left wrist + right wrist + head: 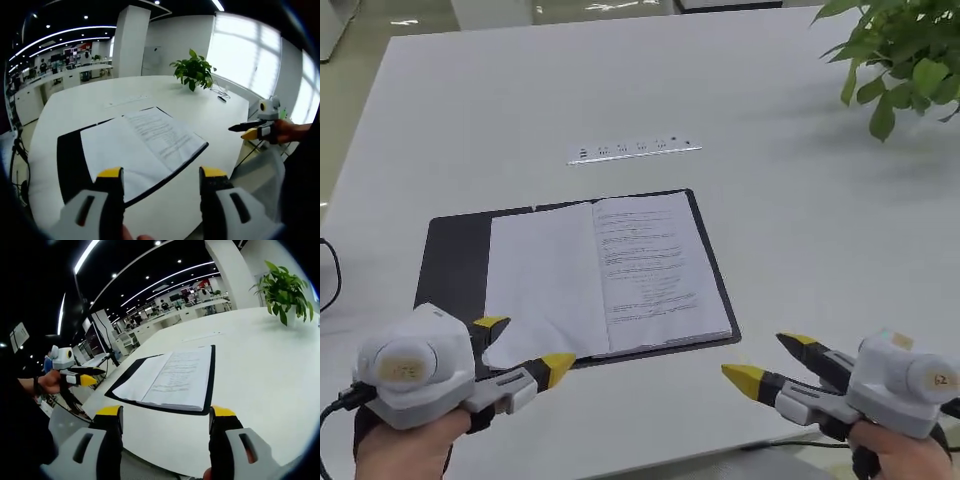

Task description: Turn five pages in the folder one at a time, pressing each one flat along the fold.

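A black folder lies open and flat near the front edge of a pale, matt surface, its fold running away from the person, with two hand-held grippers poised just short of it. The left hand-held gripper, jaws apart and holding nothing, hovers at the folder's near left corner, close by the blank page. That page's lower corner curves softly rather than lying crisp, and whether a yellow tip touches the paper cannot be told. The right hand-held gripper, likewise spread and empty, sits off the near right corner, apart from the cover. That position seems chosen for catching the free edge of the printed page while the other gripper steadies the folder or presses along the fold. The cover looks stiff and dark with rounded corners; the sheets are thin, white and limp, stacked thicker on the right side. Both grippers have grey moulded bodies and tapering black jaws capped in yellow. How many of the five turns are done cannot be read from the spread. A recessed socket strip lies beyond the folder, and a leafy green plant stands at the far right.
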